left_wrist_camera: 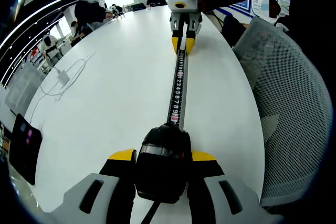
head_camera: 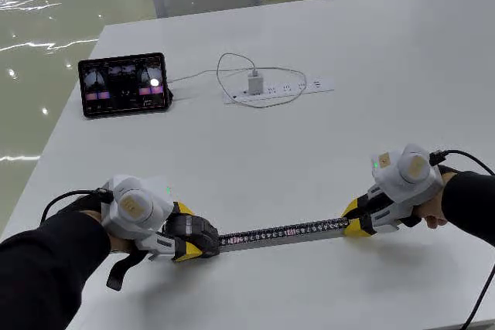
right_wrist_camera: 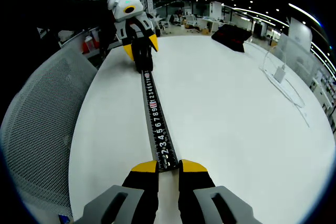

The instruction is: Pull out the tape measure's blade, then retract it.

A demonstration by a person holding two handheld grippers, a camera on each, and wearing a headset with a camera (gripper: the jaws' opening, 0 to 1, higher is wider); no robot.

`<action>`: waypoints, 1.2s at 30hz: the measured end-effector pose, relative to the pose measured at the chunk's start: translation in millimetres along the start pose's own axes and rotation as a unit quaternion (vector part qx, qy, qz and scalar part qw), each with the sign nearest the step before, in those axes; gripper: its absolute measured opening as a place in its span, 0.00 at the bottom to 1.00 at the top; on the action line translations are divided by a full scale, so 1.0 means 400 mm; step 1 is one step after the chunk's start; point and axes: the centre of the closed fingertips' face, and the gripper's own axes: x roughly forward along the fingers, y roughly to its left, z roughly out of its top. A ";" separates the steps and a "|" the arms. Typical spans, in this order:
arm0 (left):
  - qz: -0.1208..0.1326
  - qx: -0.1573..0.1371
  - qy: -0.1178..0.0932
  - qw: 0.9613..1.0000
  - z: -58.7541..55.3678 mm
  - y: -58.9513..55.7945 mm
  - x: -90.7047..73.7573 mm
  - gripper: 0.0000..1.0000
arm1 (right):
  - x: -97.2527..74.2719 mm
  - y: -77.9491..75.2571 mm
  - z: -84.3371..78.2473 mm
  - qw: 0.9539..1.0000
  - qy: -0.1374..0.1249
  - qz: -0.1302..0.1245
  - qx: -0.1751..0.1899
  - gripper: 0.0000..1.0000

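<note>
**Head view.** The tape measure case [head_camera: 199,235] sits on the worktop [head_camera: 309,152] close to its near edge, toward the near-left corner. The left gripper [head_camera: 188,240] is clamped across the case. The blade [head_camera: 282,233] runs out along the near edge, flat on the surface, to the right gripper [head_camera: 354,219], which is pinched on its free end.

**Left gripper view.** The case [left_wrist_camera: 163,167] fills the gap between the yellow-tipped jaws, which bear on its two sides. The printed blade [left_wrist_camera: 177,95] leads straight ahead to the right gripper [left_wrist_camera: 183,44].

**Right gripper view.** The jaws of the right gripper [right_wrist_camera: 168,167] are closed on the blade tip. The blade [right_wrist_camera: 156,119] extends away to the case [right_wrist_camera: 141,60], which sits in the left gripper [right_wrist_camera: 140,50].

**Handling, as judged.**
- The case is probably rigid and compact, and the heavier part. It is best gripped across its broad sides.
- The blade is likely thin, slick spring steel that is light, prone to kinking if bent sideways, and pulled back by the return spring.
- The blade is best held at the end hook and fed back under control.
</note>
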 end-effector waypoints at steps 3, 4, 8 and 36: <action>0.000 0.000 0.000 1.000 0.000 0.000 0.000 0.32 | -0.002 -0.001 -0.002 1.000 0.001 0.000 0.000 0.10; 0.000 0.000 0.000 1.000 0.000 0.000 0.000 0.32 | -0.002 -0.002 -0.003 1.000 0.001 0.000 0.001 0.10; 0.000 -0.001 0.000 1.000 -0.001 0.001 0.000 0.32 | -0.004 -0.005 -0.007 1.000 0.001 -0.001 0.003 0.10; 0.002 0.001 0.000 1.000 0.000 0.004 0.001 0.32 | -0.015 -0.002 -0.014 1.000 -0.005 -0.012 0.016 0.10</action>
